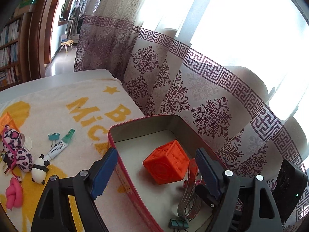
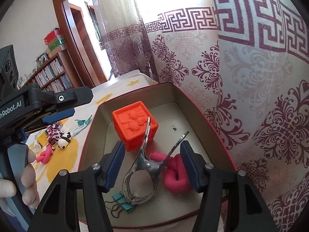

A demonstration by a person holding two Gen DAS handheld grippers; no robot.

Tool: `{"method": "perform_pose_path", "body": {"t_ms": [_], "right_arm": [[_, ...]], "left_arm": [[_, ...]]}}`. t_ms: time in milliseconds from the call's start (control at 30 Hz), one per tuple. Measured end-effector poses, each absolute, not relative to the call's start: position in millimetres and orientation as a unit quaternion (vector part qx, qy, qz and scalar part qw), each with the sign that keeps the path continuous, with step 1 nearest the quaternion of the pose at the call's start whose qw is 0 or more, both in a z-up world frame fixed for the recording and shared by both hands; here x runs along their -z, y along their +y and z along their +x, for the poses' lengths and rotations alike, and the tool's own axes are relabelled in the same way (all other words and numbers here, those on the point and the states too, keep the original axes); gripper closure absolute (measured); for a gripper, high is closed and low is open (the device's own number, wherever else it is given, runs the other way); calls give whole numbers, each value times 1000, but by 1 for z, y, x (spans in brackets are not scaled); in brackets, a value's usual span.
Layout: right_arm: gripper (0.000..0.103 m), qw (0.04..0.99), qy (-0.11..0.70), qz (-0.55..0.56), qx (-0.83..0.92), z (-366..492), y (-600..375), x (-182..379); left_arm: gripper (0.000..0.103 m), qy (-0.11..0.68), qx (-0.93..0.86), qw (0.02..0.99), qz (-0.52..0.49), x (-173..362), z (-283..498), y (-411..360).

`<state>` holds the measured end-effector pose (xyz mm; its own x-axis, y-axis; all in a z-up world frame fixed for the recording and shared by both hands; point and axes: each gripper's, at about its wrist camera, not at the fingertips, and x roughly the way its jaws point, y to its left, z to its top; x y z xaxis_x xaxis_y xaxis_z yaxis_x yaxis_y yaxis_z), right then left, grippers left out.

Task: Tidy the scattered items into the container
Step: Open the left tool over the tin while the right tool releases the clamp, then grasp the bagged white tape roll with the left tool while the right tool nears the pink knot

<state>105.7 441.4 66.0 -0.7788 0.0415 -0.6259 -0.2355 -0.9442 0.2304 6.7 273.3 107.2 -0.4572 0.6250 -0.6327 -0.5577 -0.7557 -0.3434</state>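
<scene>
A red-rimmed tin box (image 1: 114, 141) (image 2: 204, 116) holds an orange cube (image 1: 166, 162) (image 2: 133, 123), a metal spring clamp (image 2: 146, 166), a pink knot (image 2: 175, 176) and a teal binder clip (image 2: 123, 203). My left gripper (image 1: 154, 172) is open and straddles the box's left wall. My right gripper (image 2: 152, 166) is open and empty, just above the clamp and the pink knot. On the towel lie a leopard plush (image 1: 17, 150), a panda (image 1: 39, 170), a second pink knot (image 1: 13, 193), a tube (image 1: 59, 145) and a teal clip (image 1: 53, 136).
The towel (image 1: 58, 104) covers a table beside a patterned curtain (image 1: 193, 96) on the right. An orange item (image 1: 7, 118) lies at the towel's left edge. A bookshelf (image 2: 52, 77) and doorway stand behind. The left gripper's body (image 2: 38, 100) shows in the right wrist view.
</scene>
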Motion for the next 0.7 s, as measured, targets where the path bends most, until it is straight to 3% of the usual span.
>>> {"method": "perform_pose_path", "body": {"t_ms": [100,233,333,700], "right_arm": [[25,80,146,-315,-934,109,438,-68],[24,83,148,-309,-936,110,435,-71],[23,83,155,-308,-935,111,433,-71],[23,68,133,-293,-944,116,405,-80]], "left_arm": [[19,-44,-862,322,-390,-102,6,258],[18,-51,-867,298,-395,-95,6,235],[9,-65,-872,279,-396,-91,8,214],[9,-105,-896,182,-392,-74,14,112]]}}
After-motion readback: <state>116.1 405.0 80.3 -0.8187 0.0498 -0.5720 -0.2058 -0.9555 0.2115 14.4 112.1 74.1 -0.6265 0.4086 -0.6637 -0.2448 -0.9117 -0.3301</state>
